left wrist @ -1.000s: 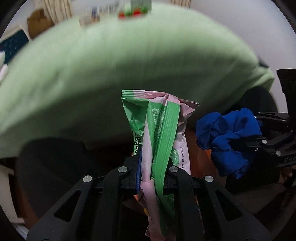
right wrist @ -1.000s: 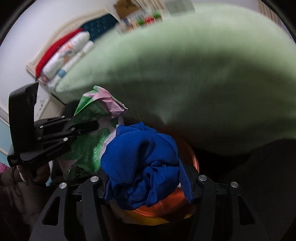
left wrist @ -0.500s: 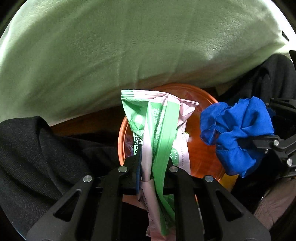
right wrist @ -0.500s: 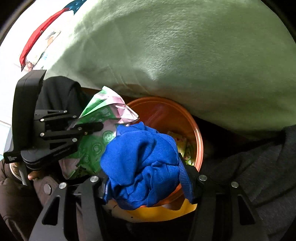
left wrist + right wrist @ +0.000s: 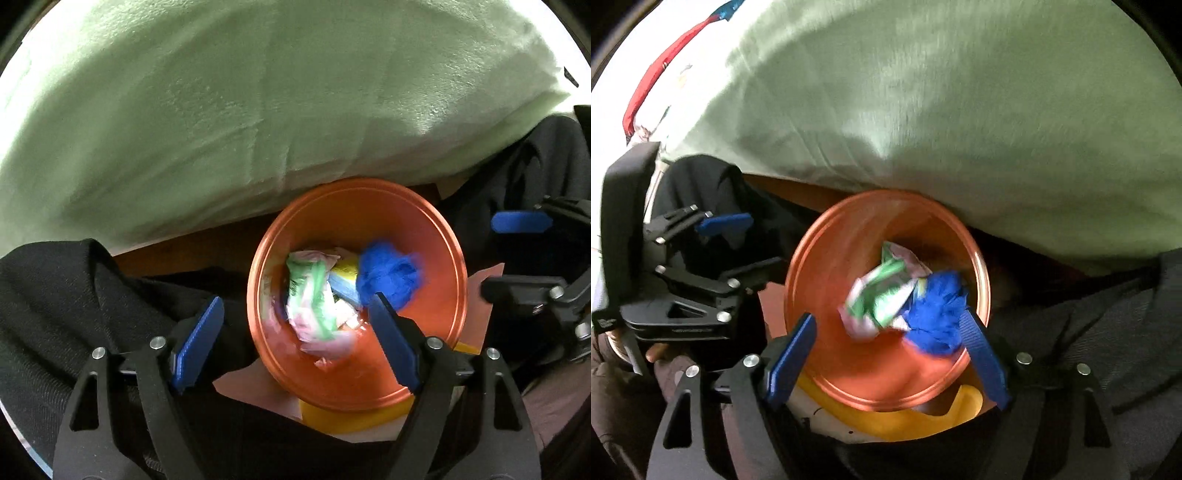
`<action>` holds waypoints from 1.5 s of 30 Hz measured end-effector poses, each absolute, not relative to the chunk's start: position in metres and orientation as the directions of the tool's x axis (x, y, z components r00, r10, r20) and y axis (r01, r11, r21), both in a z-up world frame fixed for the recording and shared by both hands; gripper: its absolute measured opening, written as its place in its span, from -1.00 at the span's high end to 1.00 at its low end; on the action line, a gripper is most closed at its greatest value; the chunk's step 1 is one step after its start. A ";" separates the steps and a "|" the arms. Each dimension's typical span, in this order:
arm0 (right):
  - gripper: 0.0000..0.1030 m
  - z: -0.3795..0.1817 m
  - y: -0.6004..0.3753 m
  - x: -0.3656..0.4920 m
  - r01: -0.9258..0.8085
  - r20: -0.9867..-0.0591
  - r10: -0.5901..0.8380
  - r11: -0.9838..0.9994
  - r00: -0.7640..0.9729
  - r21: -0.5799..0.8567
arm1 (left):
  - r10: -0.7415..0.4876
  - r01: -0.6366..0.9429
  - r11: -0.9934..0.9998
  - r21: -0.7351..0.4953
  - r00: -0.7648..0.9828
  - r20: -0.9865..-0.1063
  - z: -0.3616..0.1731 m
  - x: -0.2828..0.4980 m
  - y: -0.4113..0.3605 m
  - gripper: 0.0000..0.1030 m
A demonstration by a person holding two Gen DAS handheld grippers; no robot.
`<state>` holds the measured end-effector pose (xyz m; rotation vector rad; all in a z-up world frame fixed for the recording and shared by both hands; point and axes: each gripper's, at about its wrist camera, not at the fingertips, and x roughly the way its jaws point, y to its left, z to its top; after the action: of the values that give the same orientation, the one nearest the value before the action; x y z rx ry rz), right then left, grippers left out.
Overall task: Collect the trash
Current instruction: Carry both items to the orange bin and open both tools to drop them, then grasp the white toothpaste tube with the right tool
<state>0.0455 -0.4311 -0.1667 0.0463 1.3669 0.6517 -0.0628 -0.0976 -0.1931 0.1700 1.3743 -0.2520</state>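
Both loads dropped: green-and-pink wrapper (image 5: 314, 295) and crumpled blue wad (image 5: 388, 277) now down inside the orange bin (image 5: 456, 266), side by side, wrapper's long axis running roughly toward the bin's far rim. Left gripper (image 5: 295, 332) and right gripper (image 5: 890, 349) poised straight above the bin mouth, jaws just sprung wide, nothing between them. Probably nothing left here but to lift clear and look for more trash. Pale green bedding (image 5: 258, 110) bulging over the bin's far rim; dark clothing (image 5: 55, 295) heaped alongside.
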 end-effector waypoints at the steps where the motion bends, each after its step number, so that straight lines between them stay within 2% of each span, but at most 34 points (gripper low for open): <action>1: -0.55 -0.161 -0.432 0.046 -0.406 -0.884 0.461 0.824 0.072 0.396 | -0.086 0.268 0.963 -0.035 0.181 -0.980 -0.191 -0.062 -0.096 -0.53; 8: -0.56 -0.110 -0.442 0.053 -0.453 -0.816 0.541 0.791 0.202 0.412 | -0.161 0.227 0.969 -0.100 0.270 -0.949 -0.159 -0.064 -0.076 -0.53; 19: -0.65 -0.025 -0.421 0.110 -0.578 -0.696 0.554 0.779 0.456 0.242 | -0.181 0.215 0.973 -0.085 0.478 -0.859 -0.090 -0.049 -0.057 -0.53; 25: -0.67 -0.005 -0.396 0.152 -0.597 -0.660 0.560 0.776 0.501 0.205 | -0.159 0.163 0.983 -0.087 0.503 -0.850 -0.085 -0.041 -0.040 -0.53; 32: -0.67 0.023 -0.359 0.202 -0.642 -0.634 0.566 0.754 0.527 0.140 | -0.181 0.105 0.983 -0.148 0.510 -0.841 -0.089 -0.033 -0.017 -0.53; 40: -0.67 0.035 -0.297 0.280 -0.827 -0.736 0.536 0.559 0.414 -0.059 | -0.212 0.089 0.977 -0.195 0.530 -0.821 -0.090 -0.034 0.000 -0.53; 45: -0.67 0.012 -0.259 0.312 -0.888 -0.837 0.445 0.450 0.318 -0.097 | -0.233 0.070 0.970 -0.231 0.525 -0.819 -0.093 -0.030 0.007 -0.53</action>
<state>0.3117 -0.2585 0.0120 -0.6246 0.8394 0.9556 -0.0298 0.0075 -0.0928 -0.1781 1.0032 -0.1821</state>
